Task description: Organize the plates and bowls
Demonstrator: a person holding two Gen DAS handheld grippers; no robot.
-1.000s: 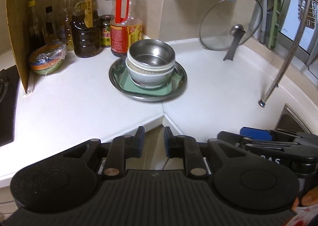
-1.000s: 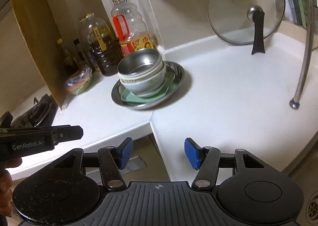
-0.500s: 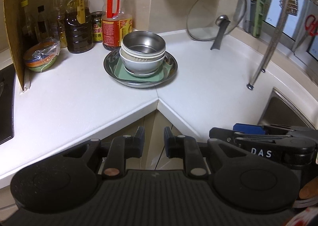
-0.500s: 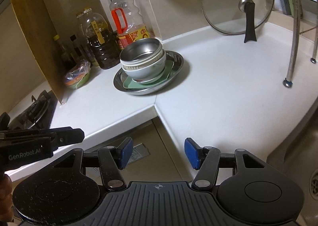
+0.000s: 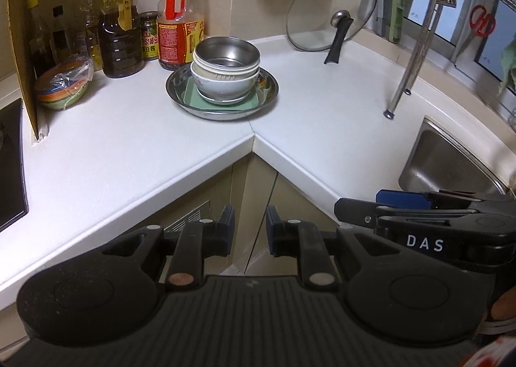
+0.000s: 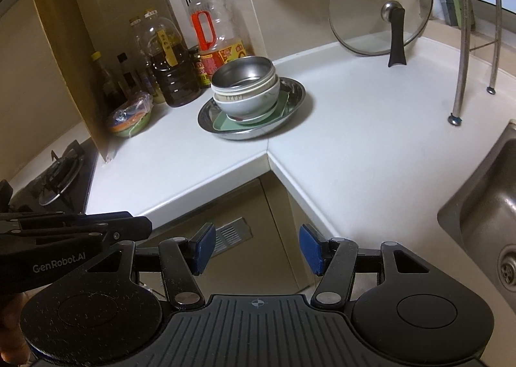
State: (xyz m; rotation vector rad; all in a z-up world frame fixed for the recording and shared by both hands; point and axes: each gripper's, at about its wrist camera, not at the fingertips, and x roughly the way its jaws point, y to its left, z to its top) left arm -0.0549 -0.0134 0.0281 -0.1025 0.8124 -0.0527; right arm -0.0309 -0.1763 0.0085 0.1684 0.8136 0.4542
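Note:
A stack stands at the corner of the white counter: a steel bowl point(image 5: 227, 52) nested in white bowls point(image 5: 224, 84), on a green square plate point(image 5: 193, 99), inside a round steel dish point(image 5: 183, 105). The stack also shows in the right wrist view point(image 6: 248, 89). My left gripper point(image 5: 250, 228) is empty, its jaws a narrow gap apart, held off the counter's front edge, well short of the stack. My right gripper point(image 6: 256, 247) is open and empty, also off the counter edge. Each gripper shows in the other's view.
Oil and sauce bottles point(image 5: 121, 34) stand behind the stack. Wrapped colourful bowls point(image 5: 63, 84) sit at the left by a cardboard panel point(image 5: 19, 37). A glass lid point(image 5: 332, 12) leans on the back wall. A rack leg point(image 5: 403, 76), sink point(image 5: 445, 160) and stove point(image 6: 54, 173) flank the counter.
Both grippers have pulled back from the counter and away from the stack, which looks smaller now. Cabinet fronts under the counter have come into view. The jaws have kept their openings.

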